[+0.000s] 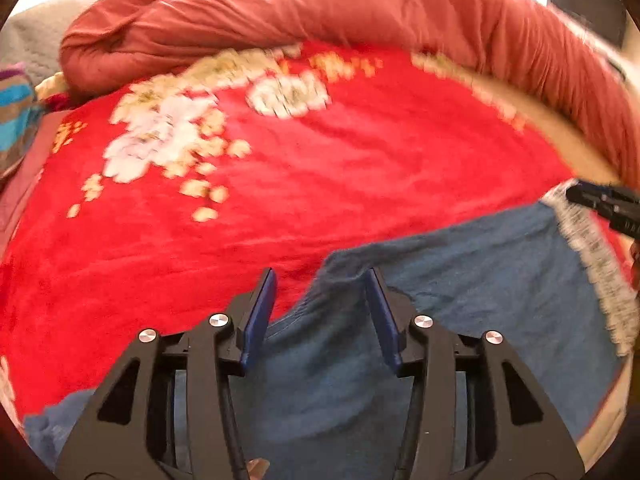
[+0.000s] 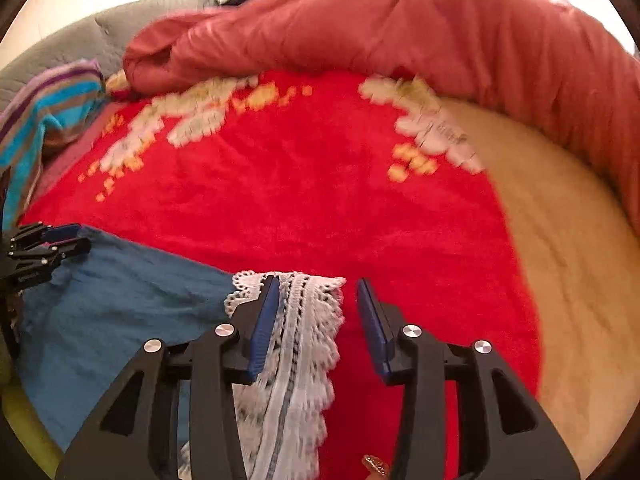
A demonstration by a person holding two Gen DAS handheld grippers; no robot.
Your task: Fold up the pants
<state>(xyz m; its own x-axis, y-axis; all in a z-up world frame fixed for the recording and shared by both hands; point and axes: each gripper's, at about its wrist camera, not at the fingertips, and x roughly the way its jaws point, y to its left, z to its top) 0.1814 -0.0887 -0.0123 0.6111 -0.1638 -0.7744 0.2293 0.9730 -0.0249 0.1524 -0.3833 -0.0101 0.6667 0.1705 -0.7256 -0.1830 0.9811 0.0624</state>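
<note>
Red floral blanket (image 1: pixel 320 184) covers the bed, w/ a pink duvet (image 1: pixel 360 12) bunched behind. Blue pants (image 1: pixel 460 280) lie flat near the front edge, lace hem (image 2: pixel 304 320) to the right. Left gripper (image 1: pixel 320 300) open over the fabric; right gripper (image 2: pixel 316 320) open above the lace, holding nothing.
</note>
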